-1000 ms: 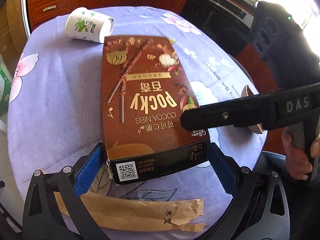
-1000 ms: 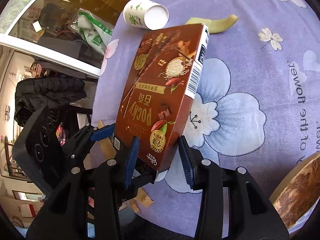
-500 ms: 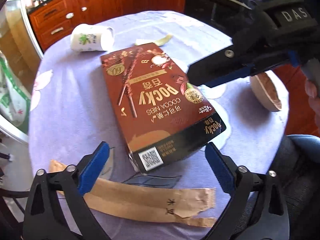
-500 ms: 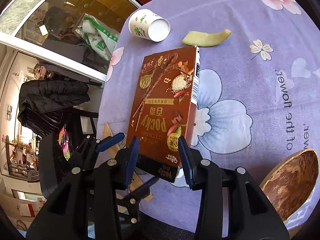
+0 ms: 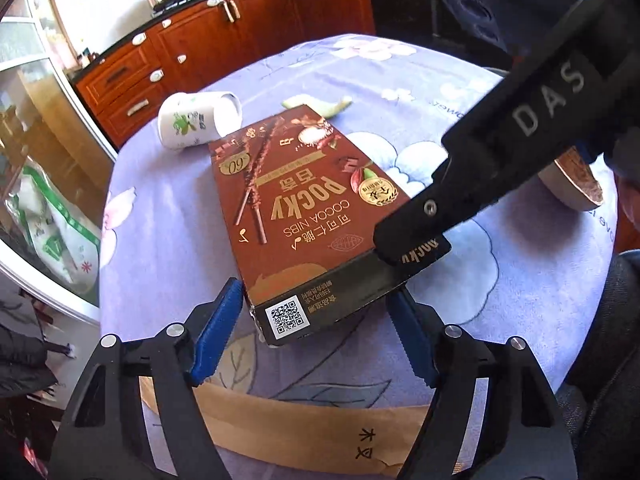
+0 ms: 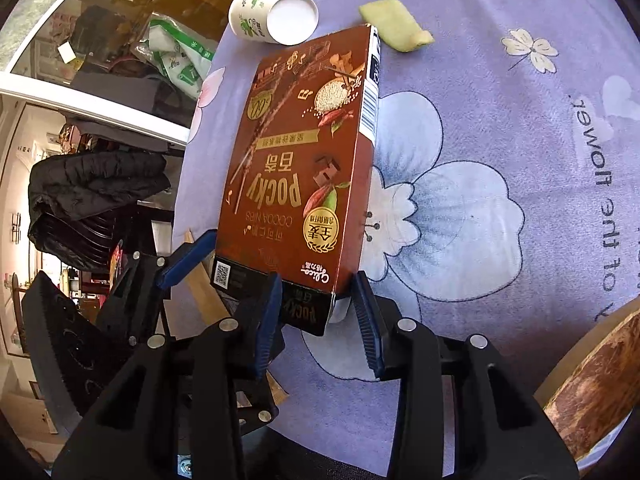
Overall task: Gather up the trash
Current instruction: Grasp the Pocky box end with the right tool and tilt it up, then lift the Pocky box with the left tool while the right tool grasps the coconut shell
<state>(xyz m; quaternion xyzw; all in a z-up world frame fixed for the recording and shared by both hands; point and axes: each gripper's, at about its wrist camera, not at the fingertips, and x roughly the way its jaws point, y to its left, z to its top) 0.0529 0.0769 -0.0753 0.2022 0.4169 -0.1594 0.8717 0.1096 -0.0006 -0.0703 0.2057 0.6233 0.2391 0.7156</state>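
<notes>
A brown Pocky box (image 5: 296,208) is held tilted above the purple flowered tablecloth (image 5: 160,216). My right gripper (image 6: 316,320) is shut on the box's near corner (image 6: 304,184); it shows as a black arm (image 5: 500,152) in the left wrist view. My left gripper (image 5: 312,336) is open, its blue pads (image 5: 216,336) on either side of the box's QR-code end without touching. A white paper cup (image 5: 196,120) lies on its side beyond the box. A green peel (image 5: 320,105) lies behind it. A brown paper chopstick sleeve (image 5: 304,432) lies under my left gripper.
A coconut shell half (image 5: 572,180) sits at the table's right edge and shows in the right wrist view (image 6: 592,380). Wooden kitchen cabinets (image 5: 224,36) stand behind the table. A green-and-white bag (image 5: 52,224) and a dark jacket (image 6: 96,184) are off the table's left side.
The box has been raised and tilted further in my right gripper. My left gripper has pulled back a little and stays open around the box's end.
</notes>
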